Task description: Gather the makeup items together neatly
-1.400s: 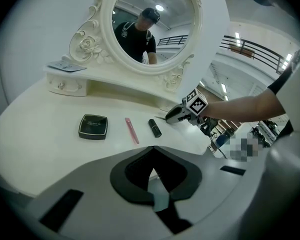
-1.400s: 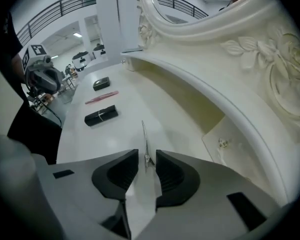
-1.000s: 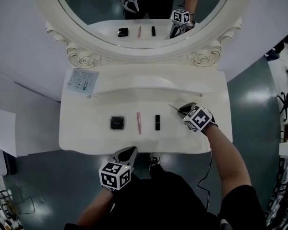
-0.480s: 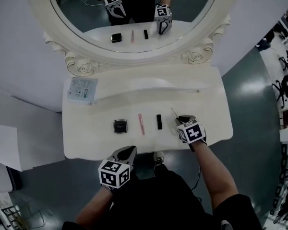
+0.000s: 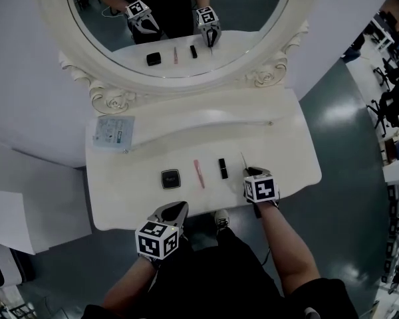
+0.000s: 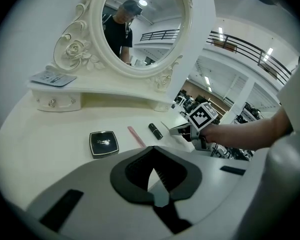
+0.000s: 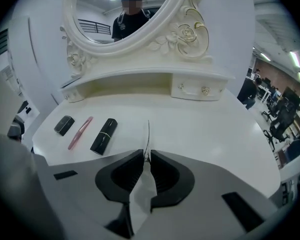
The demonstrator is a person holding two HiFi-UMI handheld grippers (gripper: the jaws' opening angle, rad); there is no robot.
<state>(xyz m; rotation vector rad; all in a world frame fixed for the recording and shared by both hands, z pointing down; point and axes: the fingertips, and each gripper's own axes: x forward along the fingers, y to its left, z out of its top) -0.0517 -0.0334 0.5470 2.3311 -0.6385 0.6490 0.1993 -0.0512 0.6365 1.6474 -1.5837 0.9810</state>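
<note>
On the white bench (image 5: 282, 153), in front of the oval mirror (image 5: 179, 18), three makeup items lie in one row near the front edge. They are apart from each other. From left to right in the head view there is a black compact (image 5: 170, 178) that lies flat, then a slim pink stick (image 5: 199, 173), then a black lipstick (image 5: 222, 168) on its side.

The right gripper (image 5: 250, 173) is just to the right of the lipstick and points down toward the bench. Its fingers pinch a thin white flat piece (image 7: 147, 134), which is seen from the edge and sticks out forward beyond the tips. What kind of item it is, I cannot tell. Whether its far end touches the bench is also not clear.

The left gripper (image 6: 152, 156) is at the front edge of the bench, in front of the compact. Its fingers are pressed together and hold nothing.

A pale blue packet (image 5: 113, 131) lies on the raised shelf (image 5: 206, 115) under the mirror, at its left end, well apart from the row.
</note>
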